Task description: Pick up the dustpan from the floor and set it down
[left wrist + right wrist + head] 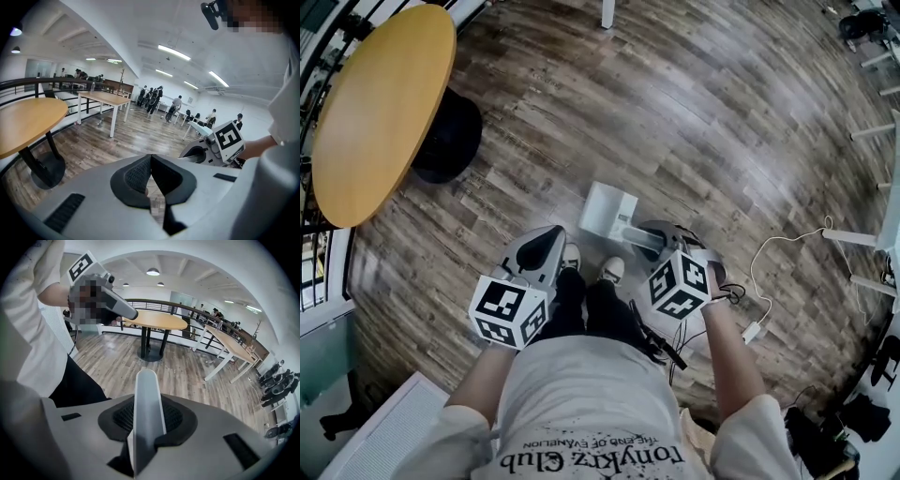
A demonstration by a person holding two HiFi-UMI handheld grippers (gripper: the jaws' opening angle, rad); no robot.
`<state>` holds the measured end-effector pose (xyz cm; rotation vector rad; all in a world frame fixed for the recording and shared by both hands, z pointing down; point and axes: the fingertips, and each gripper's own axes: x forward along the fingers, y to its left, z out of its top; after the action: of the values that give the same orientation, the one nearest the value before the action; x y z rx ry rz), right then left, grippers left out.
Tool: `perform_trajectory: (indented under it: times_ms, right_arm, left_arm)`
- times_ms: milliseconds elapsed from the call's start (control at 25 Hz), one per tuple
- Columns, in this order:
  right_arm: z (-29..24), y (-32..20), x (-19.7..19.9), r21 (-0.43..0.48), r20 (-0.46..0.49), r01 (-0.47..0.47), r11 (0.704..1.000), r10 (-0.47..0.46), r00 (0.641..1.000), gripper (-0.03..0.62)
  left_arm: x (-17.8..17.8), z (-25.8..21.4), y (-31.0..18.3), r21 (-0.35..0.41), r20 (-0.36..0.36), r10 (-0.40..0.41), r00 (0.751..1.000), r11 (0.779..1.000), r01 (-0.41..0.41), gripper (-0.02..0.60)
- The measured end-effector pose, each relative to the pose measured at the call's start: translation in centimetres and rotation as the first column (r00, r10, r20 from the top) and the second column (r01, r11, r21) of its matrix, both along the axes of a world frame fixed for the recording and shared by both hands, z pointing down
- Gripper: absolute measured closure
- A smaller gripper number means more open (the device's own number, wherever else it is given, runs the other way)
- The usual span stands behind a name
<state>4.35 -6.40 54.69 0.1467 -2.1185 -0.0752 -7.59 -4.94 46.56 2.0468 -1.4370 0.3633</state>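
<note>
In the head view the person stands on a wooden floor (712, 122) with a round wooden table (380, 112) well off to the left. The white dustpan (609, 212) hangs just ahead of the shoes (612, 270), its handle running back into the right gripper (649, 240). It looks clear of the boards. The left gripper (549, 242) is held beside it, apart from the pan.

In the left gripper view the left gripper's (151, 174) dark fingers (136, 176) meet, with nothing between them.

In the right gripper view the right gripper's (147, 420) fingers (123, 417) are clamped on the dustpan handle (147, 399), a pale flat bar rising upright between the pads.

The pan is probably light, stiff plastic. The smooth handle could twist in the grip, as the scoop's weight sits off to one end, so a hold close to the scoop would steady it.
</note>
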Motion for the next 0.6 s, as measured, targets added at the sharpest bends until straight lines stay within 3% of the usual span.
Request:
perform_trajectory:
  times_ms: [600]
  right_arm:
    - [-7.3,1.2,0.2,-0.023,0.066,-0.198,0.98,0.2,0.978,0.482]
  left_arm:
    - [1.4,-3.5,1.2,0.031,0.022,0.071,0.997,0.997,-0.072,0.558]
